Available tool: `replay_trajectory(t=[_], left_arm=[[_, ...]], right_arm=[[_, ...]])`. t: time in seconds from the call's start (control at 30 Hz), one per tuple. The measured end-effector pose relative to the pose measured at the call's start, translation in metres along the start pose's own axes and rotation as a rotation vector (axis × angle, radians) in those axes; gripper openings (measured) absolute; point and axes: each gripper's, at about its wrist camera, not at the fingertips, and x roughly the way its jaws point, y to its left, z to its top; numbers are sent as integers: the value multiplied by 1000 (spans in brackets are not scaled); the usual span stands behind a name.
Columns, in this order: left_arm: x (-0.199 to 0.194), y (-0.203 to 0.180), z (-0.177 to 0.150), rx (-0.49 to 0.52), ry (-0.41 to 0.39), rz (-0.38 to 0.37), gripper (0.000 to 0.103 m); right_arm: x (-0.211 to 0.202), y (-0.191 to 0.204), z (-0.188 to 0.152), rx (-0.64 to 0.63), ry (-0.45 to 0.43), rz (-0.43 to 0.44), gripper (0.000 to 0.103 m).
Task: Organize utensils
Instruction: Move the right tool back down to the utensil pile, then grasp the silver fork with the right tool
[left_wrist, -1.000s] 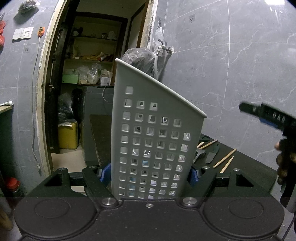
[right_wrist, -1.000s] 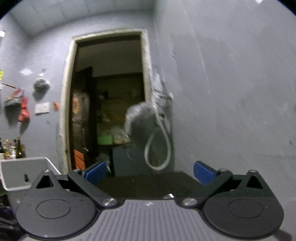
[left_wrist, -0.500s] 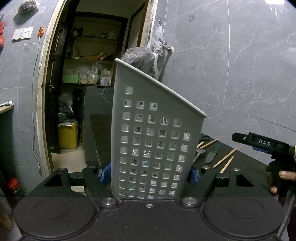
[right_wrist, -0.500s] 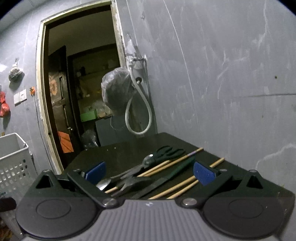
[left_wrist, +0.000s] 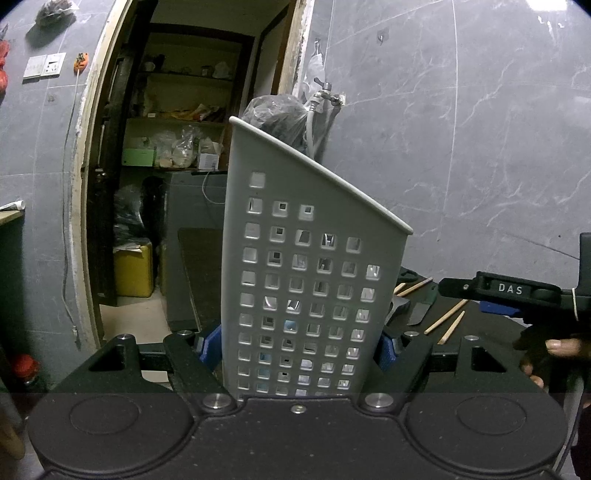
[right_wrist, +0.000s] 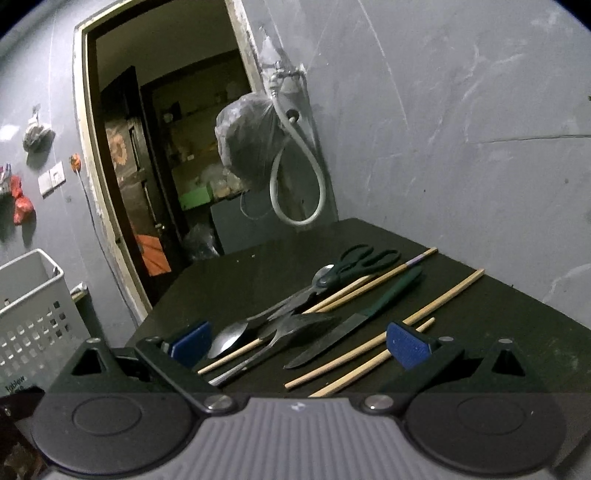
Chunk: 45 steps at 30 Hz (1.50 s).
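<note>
The utensils lie in a loose row on a dark table (right_wrist: 258, 266) that stands against a grey marbled wall. From the right wrist view, a pair of scissors (right_wrist: 354, 264) with dark handles sits farthest back, its blades pointing toward the camera. A spoon (right_wrist: 227, 339) and a fork (right_wrist: 291, 326) lie just in front of the blades, overlapping each other. A knife (right_wrist: 354, 319) with a dark green handle runs diagonally beside them, and several wooden chopsticks (right_wrist: 384, 330) lie to either side of it, some touching the other pieces.

The right gripper (right_wrist: 299, 347) hovers just above the near ends of these pieces with its blue pads (right_wrist: 406, 343) wide apart and nothing between them.

The left gripper (left_wrist: 299, 343) is clamped on a grey perforated basket (left_wrist: 306, 266), its blue pads (left_wrist: 210, 341) pressing the two side walls near the base. The basket stands upright, off to the left of the table edge; the same basket (right_wrist: 29, 317) shows at the left border of the right wrist view.

Behind the table, a plastic bag (right_wrist: 247, 144) and a looped hose (right_wrist: 295, 184) hang from a tap, beside an open doorway (left_wrist: 177, 166) leading to shelves.
</note>
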Motion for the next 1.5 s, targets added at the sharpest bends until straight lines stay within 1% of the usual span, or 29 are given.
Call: replay_trajectory(t=[0.23,0.4,0.47,0.6,0.8,0.87,1.1,1.13,1.17,1.3,1.5], left_arm=[[1,1,-2,-3,0,-5,78],[2,3,-2,-5,0,-10,78],[2,2,-2,-5,1,-10,78],[2,3,-2,-5,0,-10,78],[3,3,-2,-7,1,-13,78],[3,3,-2,-7,1,-13,78],[3,3,-2,-6,1,-12,78],[3,3,-2,-6,1,-12,78],[3,3,-2,-6,1,-12,78],[3,3,-2,-6,1,-12,78],[3,3,-2,-7,1,-12,78]], right_arm=[[12,12,9,-23,43,23,103],[32,13,23,26,107,75,103],[39,13,27,50,121,79,103],[53,7,33,141,148,118,103],[83,-12,33,345,244,180,102],[92,-16,34,374,258,192,98],[113,-20,32,418,297,183,93],[114,-20,30,421,297,180,89],[115,-20,30,422,297,174,88],[121,-22,28,430,311,159,87],[124,-27,26,450,289,145,78]])
